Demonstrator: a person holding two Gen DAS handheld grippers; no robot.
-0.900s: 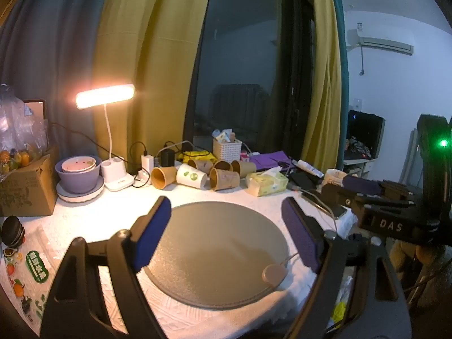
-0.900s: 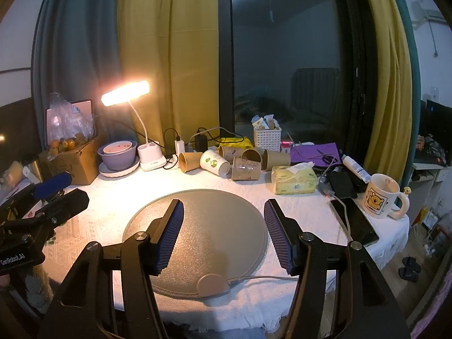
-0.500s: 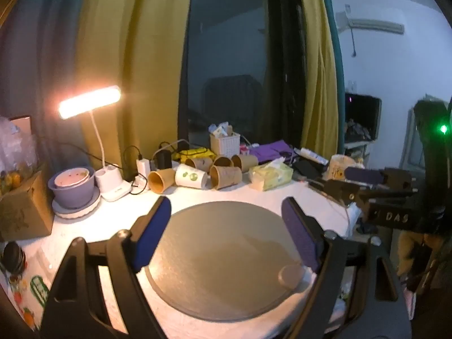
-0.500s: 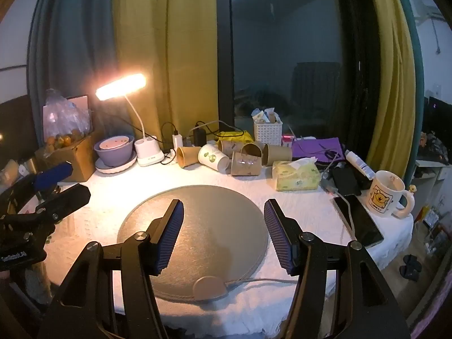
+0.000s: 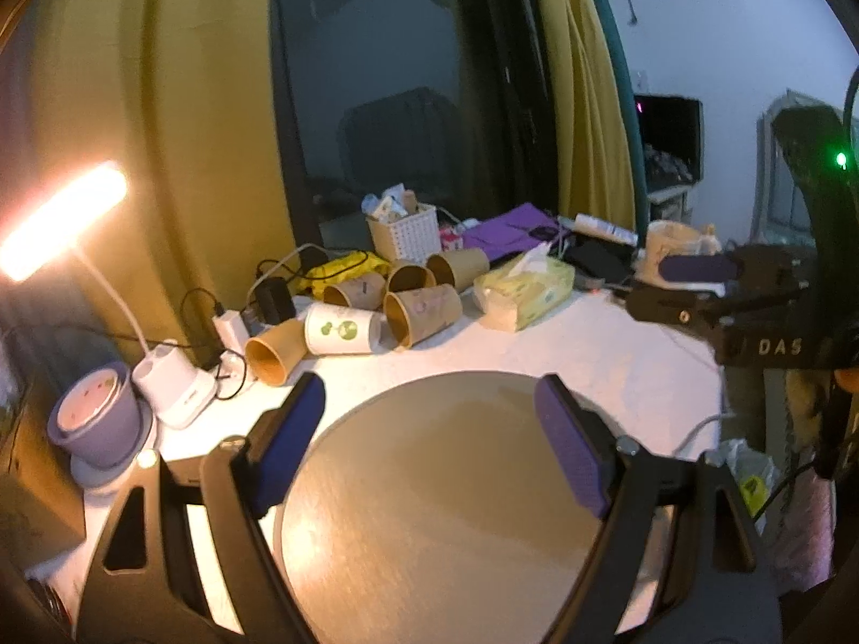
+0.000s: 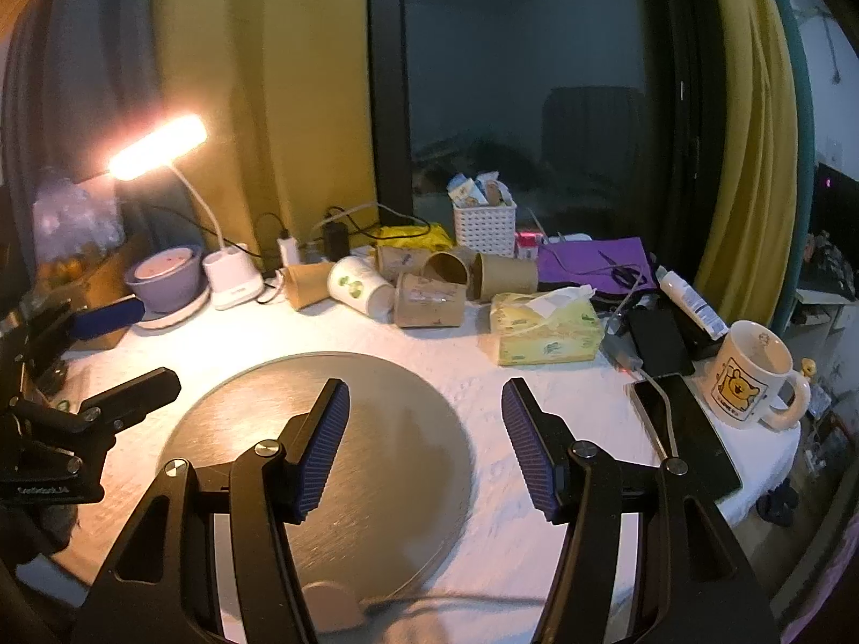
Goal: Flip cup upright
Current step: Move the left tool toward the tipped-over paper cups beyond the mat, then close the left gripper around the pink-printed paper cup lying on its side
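Note:
Several paper cups lie on their sides at the back of the table: a white one with green dots (image 5: pixel 342 329) (image 6: pixel 358 285) and brown ones (image 5: pixel 424 312) (image 6: pixel 429 300) around it. My left gripper (image 5: pixel 429 402) is open and empty above the round grey mat (image 5: pixel 445 494), short of the cups. My right gripper (image 6: pixel 425 408) is open and empty above the mat (image 6: pixel 322 429). The left gripper also shows at the left edge of the right wrist view (image 6: pixel 123 365); the right gripper shows at the right of the left wrist view (image 5: pixel 692 284).
A lit desk lamp (image 6: pixel 158 147), a purple bowl (image 6: pixel 166 273), a tissue box (image 6: pixel 545 330), a white basket (image 6: pixel 485 225), a bear mug (image 6: pixel 751 373), a phone (image 6: pixel 687 434) and cables crowd the back and right of the table.
Both grippers have moved forward and closer to the table, so the cups look larger. Both stay open.

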